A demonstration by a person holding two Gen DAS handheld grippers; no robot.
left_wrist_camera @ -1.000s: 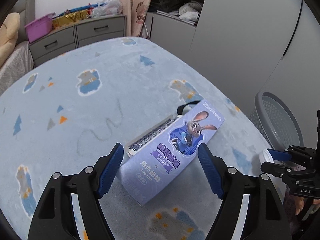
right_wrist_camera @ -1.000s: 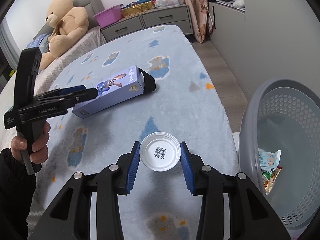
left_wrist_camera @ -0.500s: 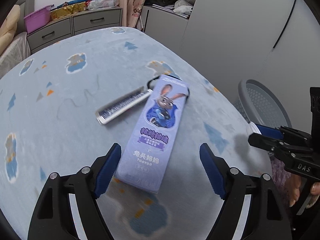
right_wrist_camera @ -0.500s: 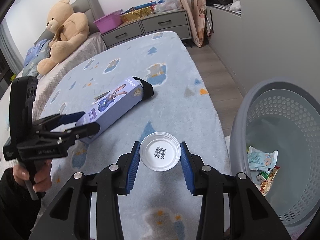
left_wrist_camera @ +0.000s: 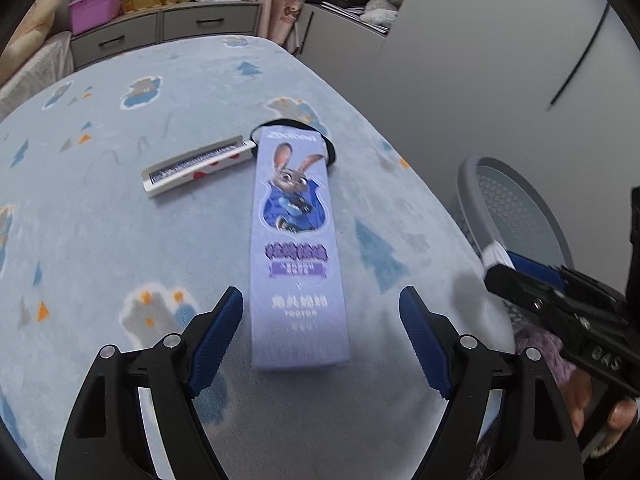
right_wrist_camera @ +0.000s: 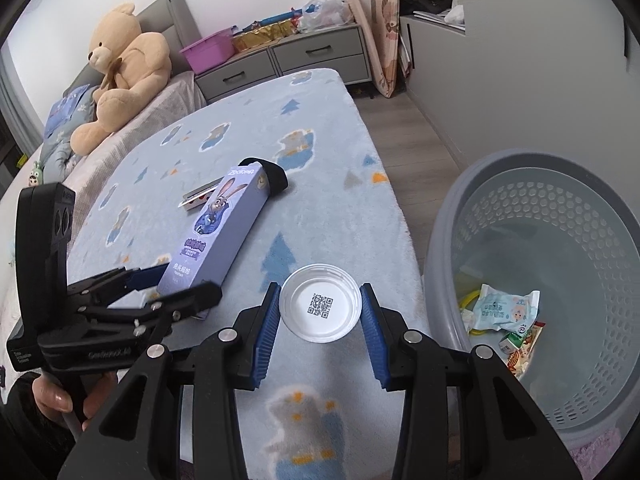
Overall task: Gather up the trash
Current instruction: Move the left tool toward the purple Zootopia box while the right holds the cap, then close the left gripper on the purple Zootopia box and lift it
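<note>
A long purple box with a cartoon rabbit (left_wrist_camera: 298, 248) lies on the blue blanket (left_wrist_camera: 100, 220); it also shows in the right wrist view (right_wrist_camera: 218, 226). My left gripper (left_wrist_camera: 320, 320) is open, its jaws either side of the box's near end; it shows in the right wrist view (right_wrist_camera: 176, 288). My right gripper (right_wrist_camera: 320, 312) is shut on a white round lid (right_wrist_camera: 320, 308) with a QR code, held above the bed's edge beside the grey basket (right_wrist_camera: 592, 400). It appears at the right of the left wrist view (left_wrist_camera: 520, 272).
A small flat white packet (left_wrist_camera: 198, 166) and a black band (left_wrist_camera: 316, 132) lie by the box's far end. The basket (left_wrist_camera: 472, 200) holds several wrappers (right_wrist_camera: 504, 312). A teddy bear (right_wrist_camera: 124, 68), grey drawers (right_wrist_camera: 280, 60) and a purple tub (right_wrist_camera: 208, 50) stand beyond the bed.
My left gripper has moved in on the purple box, now lengthwise between its open jaws. My right gripper, still holding the lid, has shifted slightly toward the basket.
</note>
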